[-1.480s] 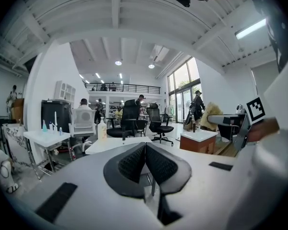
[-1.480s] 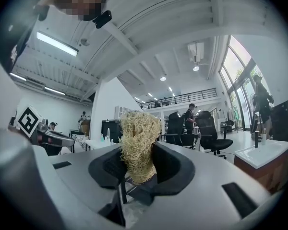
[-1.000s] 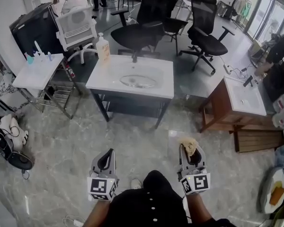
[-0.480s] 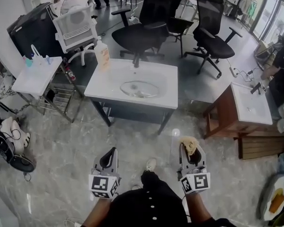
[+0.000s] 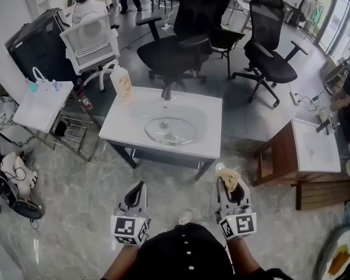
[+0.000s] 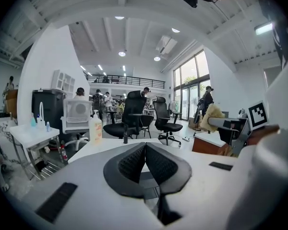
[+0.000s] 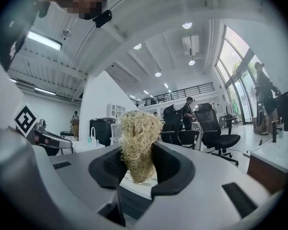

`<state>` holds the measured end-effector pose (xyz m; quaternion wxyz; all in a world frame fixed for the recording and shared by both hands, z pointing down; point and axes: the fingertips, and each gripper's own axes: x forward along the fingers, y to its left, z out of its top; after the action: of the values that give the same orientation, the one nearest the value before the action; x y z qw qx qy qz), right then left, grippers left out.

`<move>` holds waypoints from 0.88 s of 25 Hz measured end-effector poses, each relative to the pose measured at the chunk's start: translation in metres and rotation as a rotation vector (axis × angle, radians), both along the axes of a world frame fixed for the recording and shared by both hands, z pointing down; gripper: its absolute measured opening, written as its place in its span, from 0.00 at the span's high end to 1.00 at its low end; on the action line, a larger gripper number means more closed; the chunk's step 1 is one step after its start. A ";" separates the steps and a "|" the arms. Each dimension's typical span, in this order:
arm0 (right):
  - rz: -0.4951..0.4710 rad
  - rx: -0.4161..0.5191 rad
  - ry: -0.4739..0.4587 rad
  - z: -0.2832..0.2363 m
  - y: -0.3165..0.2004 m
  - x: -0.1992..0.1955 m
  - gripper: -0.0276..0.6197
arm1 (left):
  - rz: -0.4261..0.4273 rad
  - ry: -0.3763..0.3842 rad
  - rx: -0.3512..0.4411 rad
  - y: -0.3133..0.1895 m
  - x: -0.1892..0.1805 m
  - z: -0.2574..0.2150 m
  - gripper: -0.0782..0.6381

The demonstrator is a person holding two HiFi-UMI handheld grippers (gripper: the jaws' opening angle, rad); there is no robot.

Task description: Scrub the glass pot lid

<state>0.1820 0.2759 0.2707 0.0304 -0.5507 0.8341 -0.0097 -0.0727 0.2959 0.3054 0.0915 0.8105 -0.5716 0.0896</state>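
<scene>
**Head view:** The left tool (image 5: 136, 192) and the right tool (image 5: 231, 188) are held side by side, low in front of the person. Both point toward the white sink surface (image 5: 126, 116) and are well apart from it. The glass pot lid (image 5: 170, 130) lies in the basin of that surface. A soap bottle (image 5: 122, 81) stands at its far left corner. Black office chairs (image 5: 174, 45) stand beyond, and marble floor (image 5: 76, 197) lies below.

**Left gripper view:** The tool is nearly level. Its jaws are pressed together with nothing between them.

**Right gripper view:** The jaws clamp a pale fibrous scrub pad (image 7: 138, 143), which projects above the jaw pads.
</scene>
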 end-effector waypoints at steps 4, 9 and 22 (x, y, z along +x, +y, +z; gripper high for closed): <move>-0.012 0.014 -0.009 -0.006 -0.032 0.011 0.73 | -0.004 -0.003 -0.007 -0.028 0.012 0.003 0.85; -0.013 -0.006 -0.016 0.000 -0.062 0.022 0.73 | -0.003 0.003 -0.033 -0.051 0.025 0.010 0.85; 0.027 -0.036 0.035 0.006 -0.144 0.024 0.73 | 0.029 0.047 -0.065 -0.141 0.018 0.028 0.85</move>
<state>0.2063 0.1315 0.2770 0.0058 -0.5626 0.8266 -0.0146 -0.0546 0.1545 0.3333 0.1301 0.8171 -0.5543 0.0903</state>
